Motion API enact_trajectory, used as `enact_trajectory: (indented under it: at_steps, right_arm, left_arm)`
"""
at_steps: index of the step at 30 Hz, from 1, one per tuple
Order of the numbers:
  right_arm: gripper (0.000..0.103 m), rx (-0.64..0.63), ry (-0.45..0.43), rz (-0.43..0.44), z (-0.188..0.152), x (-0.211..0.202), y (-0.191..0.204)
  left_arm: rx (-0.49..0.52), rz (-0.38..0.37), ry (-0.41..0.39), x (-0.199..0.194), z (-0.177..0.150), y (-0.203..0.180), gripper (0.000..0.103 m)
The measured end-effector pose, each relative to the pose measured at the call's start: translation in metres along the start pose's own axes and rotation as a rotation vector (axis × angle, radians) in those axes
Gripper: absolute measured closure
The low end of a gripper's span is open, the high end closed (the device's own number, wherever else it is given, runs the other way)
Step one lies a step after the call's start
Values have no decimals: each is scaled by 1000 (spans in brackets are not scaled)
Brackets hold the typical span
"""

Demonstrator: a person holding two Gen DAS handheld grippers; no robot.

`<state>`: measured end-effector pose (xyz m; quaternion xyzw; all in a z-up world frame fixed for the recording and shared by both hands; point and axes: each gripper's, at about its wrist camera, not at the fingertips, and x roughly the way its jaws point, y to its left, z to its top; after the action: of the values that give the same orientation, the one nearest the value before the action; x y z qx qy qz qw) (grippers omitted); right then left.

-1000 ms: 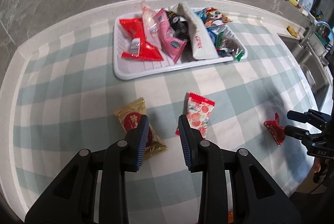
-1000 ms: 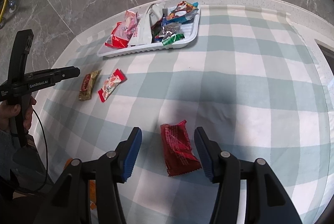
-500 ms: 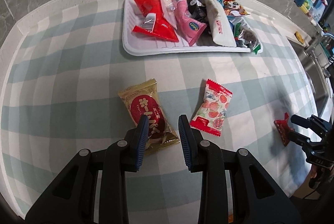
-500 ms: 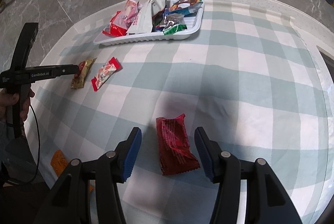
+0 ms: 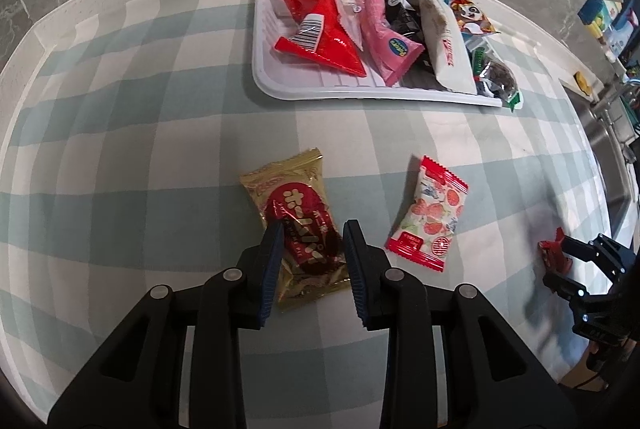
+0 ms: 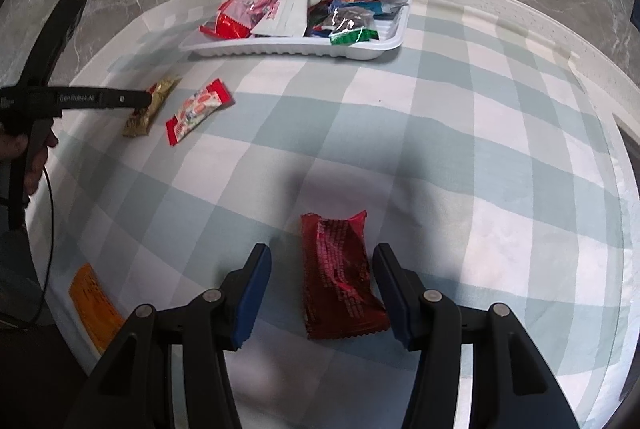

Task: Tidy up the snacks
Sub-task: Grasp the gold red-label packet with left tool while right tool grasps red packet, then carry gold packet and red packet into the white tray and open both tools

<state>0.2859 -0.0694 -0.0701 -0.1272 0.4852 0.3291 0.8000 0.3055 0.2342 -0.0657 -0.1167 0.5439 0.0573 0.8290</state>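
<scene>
A gold-and-red snack packet [image 5: 292, 197] lies flat on the checked cloth, its near half between the fingers of my left gripper [image 5: 314, 233]. The jaws are opening and the pads stand clear of the wrapper. A strawberry-print packet [image 5: 430, 217] lies just to its right. My right gripper [image 6: 322, 257] is open, its fingers either side of a dark red packet [image 6: 340, 269] without touching it. The white tray [image 5: 264, 77], at the far side, holds several snack bags. In the right wrist view the left gripper [image 6: 146, 97] hovers over the gold packet [image 6: 148, 109].
A checked cloth [image 6: 460, 133] covers the round-edged table. An orange label [image 6: 94, 301] lies at its near-left edge. A sink [image 5: 616, 165] and shelf items [image 5: 604, 13] sit beyond the right edge. A hand [image 6: 36, 153] holds the left gripper's handle.
My left gripper came down and forward over the gold packet, which now lies between its fingers, and its jaws widened a little. The right gripper edged closer over the dark red packet.
</scene>
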Motion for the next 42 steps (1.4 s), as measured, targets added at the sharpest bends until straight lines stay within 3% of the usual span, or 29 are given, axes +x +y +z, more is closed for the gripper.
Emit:
enact_trajectory:
  at_steps: [2,10,15,20,33,42]
  right_arm:
    - [47,-8,1,-7,0,0,1]
    - [47,-57,8,-42,-1,2,7]
    - [68,-65,13,-40,0,1,6]
    - [71,43,21,59,2,-2,-9]
    - [72,400,-17,390,20,-7,-54]
    - [72,468,-74,474,66,-7,-66]
  left_arm:
    - [-13,0,10,4,0,3,60]
    - [-47,-38,24,15,-4,11,59]
    - [-74,-74,7,16,-3,15,64]
    - [-98,-94,4,14,-2,21,73]
    - [-81,-154,-23,-5,5,15,73]
    - [-67,-218,-50,-18,34,7,73]
